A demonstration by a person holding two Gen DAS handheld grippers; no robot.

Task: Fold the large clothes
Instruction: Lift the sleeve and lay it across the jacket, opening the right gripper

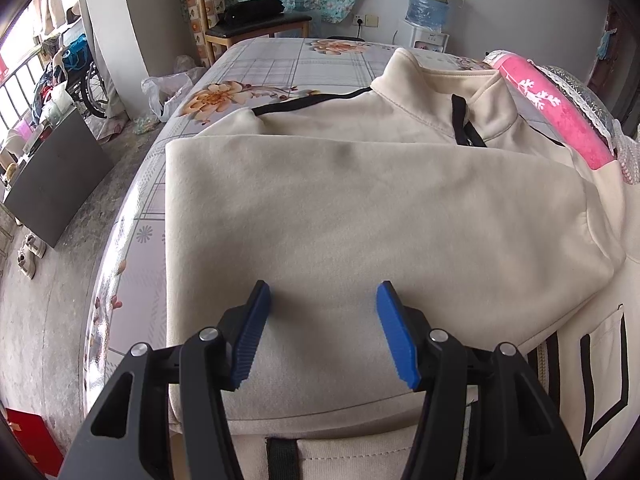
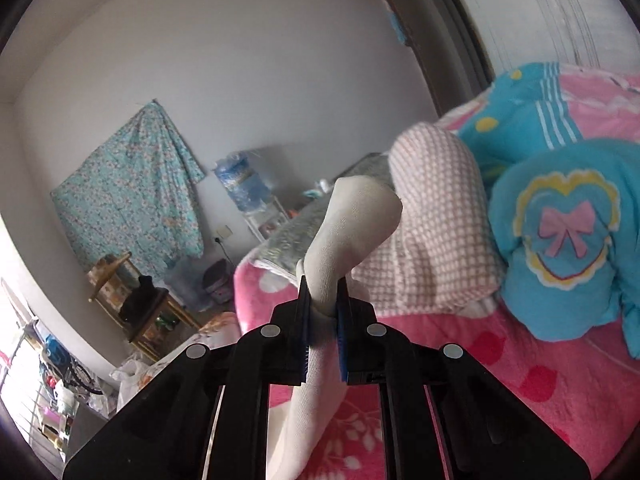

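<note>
The cream sweatshirt lies spread over the bed, its near half folded across so that a smooth, plain panel faces up with a straight edge along the left. It has a stand-up collar at the far end, a black drawcord hanging from the neck, and thin black piping running along the far shoulder. At the right edge a printed design of black bars and an outlined box shows on the cloth; it may be lettering, but too little is in view to read. No brand tag can be made out on the garment.

The left tongs hover over the near part of the folded panel, their blue pads standing apart with nothing between them. The right tongs are closed on a fold of the same cream fabric, which stands up out of the jaws and hangs down below them, raised above a pink flowered blanket.

The bed carries a grey checked sheet with orange flowers. Just beside the collar lies a pink rolled pillow. Beyond the bed stand a wooden chair and a water dispenser with a blue bottle; the bottle's label is too blurred to read. In the right wrist view a pink checked pillow and a blue quilt with a bow in a heart lie behind the raised cloth.
</note>
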